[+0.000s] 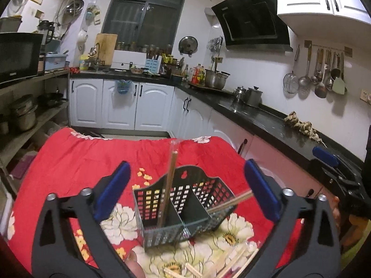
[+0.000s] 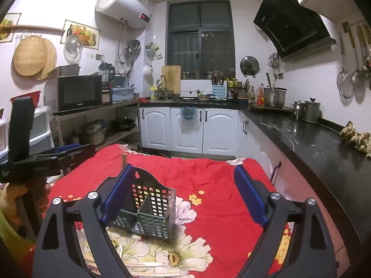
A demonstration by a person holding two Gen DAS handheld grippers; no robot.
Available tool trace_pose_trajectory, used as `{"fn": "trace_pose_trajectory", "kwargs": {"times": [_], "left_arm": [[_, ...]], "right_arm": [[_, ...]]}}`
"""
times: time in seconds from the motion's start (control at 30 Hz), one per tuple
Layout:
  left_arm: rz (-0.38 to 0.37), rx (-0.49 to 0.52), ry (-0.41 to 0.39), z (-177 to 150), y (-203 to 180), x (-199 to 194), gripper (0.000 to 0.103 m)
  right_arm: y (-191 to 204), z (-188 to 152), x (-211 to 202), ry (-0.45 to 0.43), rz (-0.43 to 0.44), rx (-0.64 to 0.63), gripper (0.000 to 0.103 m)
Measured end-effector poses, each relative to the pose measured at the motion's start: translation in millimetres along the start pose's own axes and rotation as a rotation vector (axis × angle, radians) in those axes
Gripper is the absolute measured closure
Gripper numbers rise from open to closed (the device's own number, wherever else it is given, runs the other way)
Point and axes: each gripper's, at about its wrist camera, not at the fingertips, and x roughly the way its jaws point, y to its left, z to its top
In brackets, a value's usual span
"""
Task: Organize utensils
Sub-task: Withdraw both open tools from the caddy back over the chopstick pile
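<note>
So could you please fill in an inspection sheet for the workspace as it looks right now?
Surface: table under a red floral cloth.
Job's things: black slotted caddy stands upright; one wrapped pair of chopsticks stands in its left compartment, another leans over its right rim. More wrapped chopsticks lie on the cloth in front.
Clutter: nothing seen on the cloth beyond these.
Grippers: left gripper open, holding nothing; right gripper open, holding nothing.
Cables: nothing seen.
Surroundings: black countertop with pots, range hood, microwave, hanging ladles.
</note>
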Motion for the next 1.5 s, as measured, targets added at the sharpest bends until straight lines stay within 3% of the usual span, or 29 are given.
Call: {"fn": "trace_pose_trajectory", "kwargs": {"times": [0.7, 1.5], "left_arm": [[0.021, 0.035, 0.028, -49, -11, -49, 0.010], [0.053, -0.056, 0.111, -98, 13, -65, 0.010]], "right_arm": [[19, -28, -31, 0.026, 0.050, 0.016, 0.011], [48, -72, -28, 0.142, 0.097, -0.029, 0.010]]}}
